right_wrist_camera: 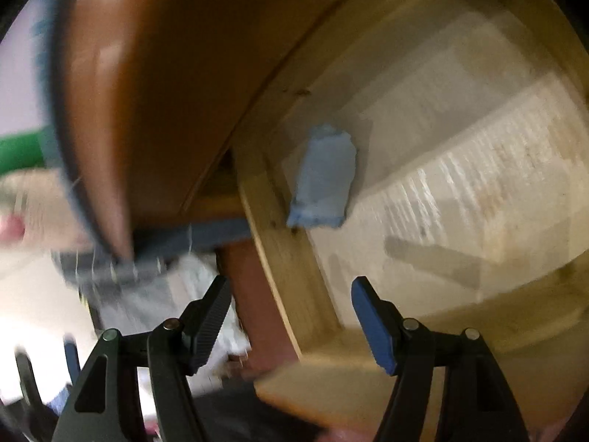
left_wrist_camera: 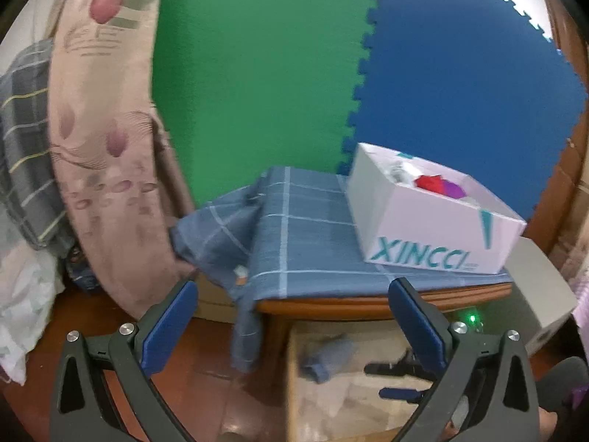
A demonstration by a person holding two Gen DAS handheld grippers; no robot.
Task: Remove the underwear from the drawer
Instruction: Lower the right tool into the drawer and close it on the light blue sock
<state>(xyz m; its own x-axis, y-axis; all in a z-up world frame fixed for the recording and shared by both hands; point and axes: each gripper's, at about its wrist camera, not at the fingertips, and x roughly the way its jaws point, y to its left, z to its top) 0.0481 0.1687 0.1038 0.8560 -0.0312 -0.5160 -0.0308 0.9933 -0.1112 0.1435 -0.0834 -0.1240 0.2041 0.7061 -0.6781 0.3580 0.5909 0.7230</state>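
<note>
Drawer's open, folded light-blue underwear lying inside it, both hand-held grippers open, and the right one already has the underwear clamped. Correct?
Not quite. The right hand-held gripper holds nothing: in the right wrist view its jaws stand open and empty, short of the folded light-blue underwear, which lies untouched on the floor of the open pale wooden drawer. The left hand-held gripper is open too.
</note>
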